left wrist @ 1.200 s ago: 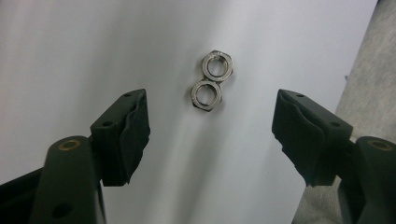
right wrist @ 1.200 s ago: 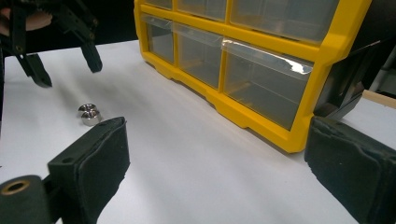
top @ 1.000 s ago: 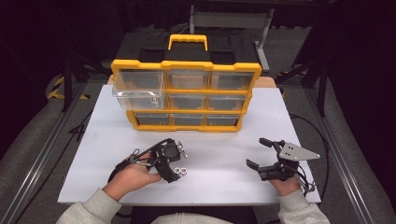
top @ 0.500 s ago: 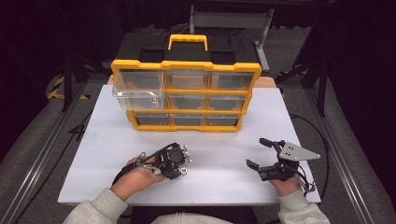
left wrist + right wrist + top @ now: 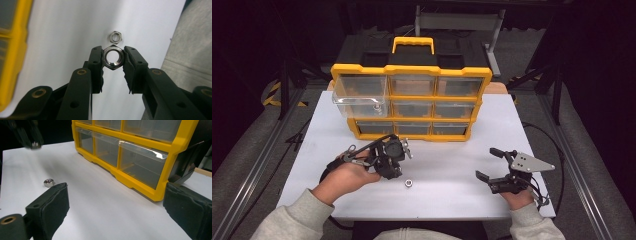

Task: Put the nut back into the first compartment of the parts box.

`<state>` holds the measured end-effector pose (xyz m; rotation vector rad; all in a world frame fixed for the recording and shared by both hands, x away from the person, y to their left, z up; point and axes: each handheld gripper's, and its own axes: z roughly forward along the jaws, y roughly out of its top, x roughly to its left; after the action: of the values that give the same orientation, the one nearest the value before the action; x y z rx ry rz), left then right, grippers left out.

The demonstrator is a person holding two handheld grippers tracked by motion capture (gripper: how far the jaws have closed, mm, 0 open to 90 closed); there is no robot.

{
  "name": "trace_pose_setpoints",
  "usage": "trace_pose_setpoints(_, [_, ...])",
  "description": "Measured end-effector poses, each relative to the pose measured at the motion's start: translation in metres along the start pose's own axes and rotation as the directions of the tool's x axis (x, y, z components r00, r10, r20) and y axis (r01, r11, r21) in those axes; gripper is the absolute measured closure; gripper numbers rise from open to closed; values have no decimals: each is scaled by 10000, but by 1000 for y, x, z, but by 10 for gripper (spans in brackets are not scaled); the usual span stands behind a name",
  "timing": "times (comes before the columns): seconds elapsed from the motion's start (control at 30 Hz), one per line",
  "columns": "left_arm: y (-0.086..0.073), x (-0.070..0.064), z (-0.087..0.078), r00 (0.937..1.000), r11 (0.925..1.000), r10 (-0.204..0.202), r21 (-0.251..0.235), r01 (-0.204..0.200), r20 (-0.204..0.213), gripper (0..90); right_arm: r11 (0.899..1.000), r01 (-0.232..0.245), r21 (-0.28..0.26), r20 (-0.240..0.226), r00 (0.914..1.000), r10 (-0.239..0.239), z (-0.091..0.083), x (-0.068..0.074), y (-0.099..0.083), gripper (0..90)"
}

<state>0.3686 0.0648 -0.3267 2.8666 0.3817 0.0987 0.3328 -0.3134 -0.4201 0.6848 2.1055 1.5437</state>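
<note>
the pulled-out clear drawer (image 5: 360,98) at the left of the yellow parts organizer (image 5: 411,102) stood out from its slot, likely so a part could be dropped in from above. the left gripper (image 5: 114,57), lifted off the white table (image 5: 452,192), had its jaws closed on a hex nut (image 5: 114,58), pinching its flats so it would not twist, probably for the trip to that drawer. a second hex nut (image 5: 408,183) lay on the table just beside it. the right gripper (image 5: 493,168) hung idle near the table's right edge, jaws wide apart and holding nothing, out of the way.
</note>
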Motion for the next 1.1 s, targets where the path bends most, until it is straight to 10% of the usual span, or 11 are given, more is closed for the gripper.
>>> trace_pose_setpoints(0.4, [11, 9, -83, 9984, 9998, 160, 135, -153, -546, 697, 10000, -25, -23, 15, 10000, 25, 0, 0, 0, 71])
trace_pose_setpoints(0.87, [7, 32, -152, 9901, 9960, -787, -517, 731, -1166, 697, 10000, -34, -13, 7, 10000, 34, 0, 0, 0, 71])
trace_pose_setpoints(1.1, [3, 50, -182, 9815, 9818, -1509, -1341, 1349, -1176, 696, 10000, -28, 15, -6, 10000, 28, 0, 0, 0, 71])
